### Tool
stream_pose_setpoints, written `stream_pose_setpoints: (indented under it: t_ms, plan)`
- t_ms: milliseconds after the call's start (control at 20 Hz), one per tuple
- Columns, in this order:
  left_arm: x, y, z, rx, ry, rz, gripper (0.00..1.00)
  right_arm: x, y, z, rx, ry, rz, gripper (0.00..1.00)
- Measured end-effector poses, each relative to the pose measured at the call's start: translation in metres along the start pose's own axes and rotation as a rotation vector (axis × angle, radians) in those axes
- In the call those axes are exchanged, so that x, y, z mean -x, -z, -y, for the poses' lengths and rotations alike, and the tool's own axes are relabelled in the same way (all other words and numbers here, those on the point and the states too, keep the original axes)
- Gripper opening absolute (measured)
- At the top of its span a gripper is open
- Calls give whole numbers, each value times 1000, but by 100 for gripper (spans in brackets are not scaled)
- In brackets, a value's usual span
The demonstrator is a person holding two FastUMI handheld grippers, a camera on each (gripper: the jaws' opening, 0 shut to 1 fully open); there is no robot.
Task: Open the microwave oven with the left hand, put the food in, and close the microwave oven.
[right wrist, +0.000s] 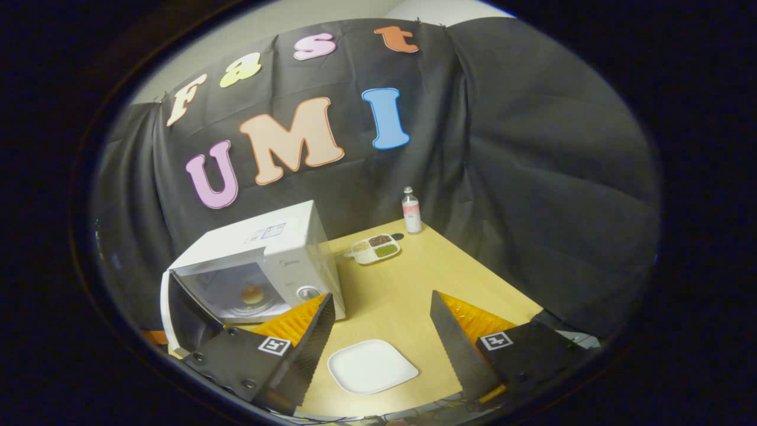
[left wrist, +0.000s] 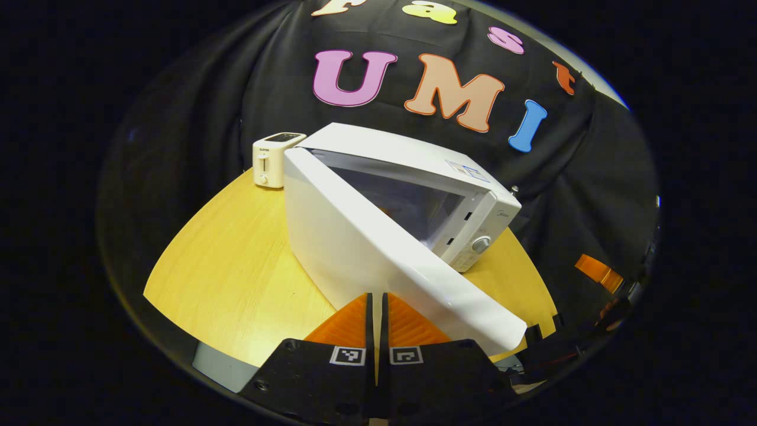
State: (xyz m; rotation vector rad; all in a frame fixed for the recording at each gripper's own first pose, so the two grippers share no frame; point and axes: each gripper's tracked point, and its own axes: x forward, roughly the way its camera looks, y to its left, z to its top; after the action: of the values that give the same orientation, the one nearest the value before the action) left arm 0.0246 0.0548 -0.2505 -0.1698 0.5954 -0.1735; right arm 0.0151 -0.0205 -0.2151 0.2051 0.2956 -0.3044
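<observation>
The white microwave [left wrist: 414, 171] stands on the wooden table [left wrist: 236, 266] with its door [left wrist: 355, 248] swung partly open. My left gripper [left wrist: 377, 299] is shut with nothing between its fingers, and its tips rest against the door's outer face. In the right gripper view the microwave [right wrist: 278, 248] is at the left, and a round pale food item [right wrist: 252, 293] lies on the turntable inside. My right gripper [right wrist: 381, 296] is open above an empty white plate [right wrist: 372, 365], holding nothing.
A small white toaster [left wrist: 275, 160] stands behind the microwave at the table's far left. A divided tray of grains [right wrist: 375, 248] and a small bottle [right wrist: 411, 210] sit at the far end of the table [right wrist: 426, 278], near the black cloth wall.
</observation>
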Motion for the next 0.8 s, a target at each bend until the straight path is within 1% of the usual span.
stream_pose_setpoints:
  t_ms: [500,550,600,650,700,750,800]
  plan:
    - [-56,-26,63,-64,118,23,1,3,11,12,-20,11,-14,92]
    - [-60,-28,67,-72,123,24,1,3,11,14,-18,13,-16,100]
    - [-65,-29,72,-78,129,25,1,4,12,14,-18,9,-18,92]
    - [-69,-32,77,-87,135,27,1,3,14,14,-19,7,-21,92]
    - [-74,-34,81,-96,139,30,3,3,14,14,-22,5,-24,92]
    - [-77,-37,84,-103,143,33,1,3,15,14,-23,4,-25,92]
    - [-80,-39,88,-107,146,37,1,2,13,15,-23,5,-23,92]
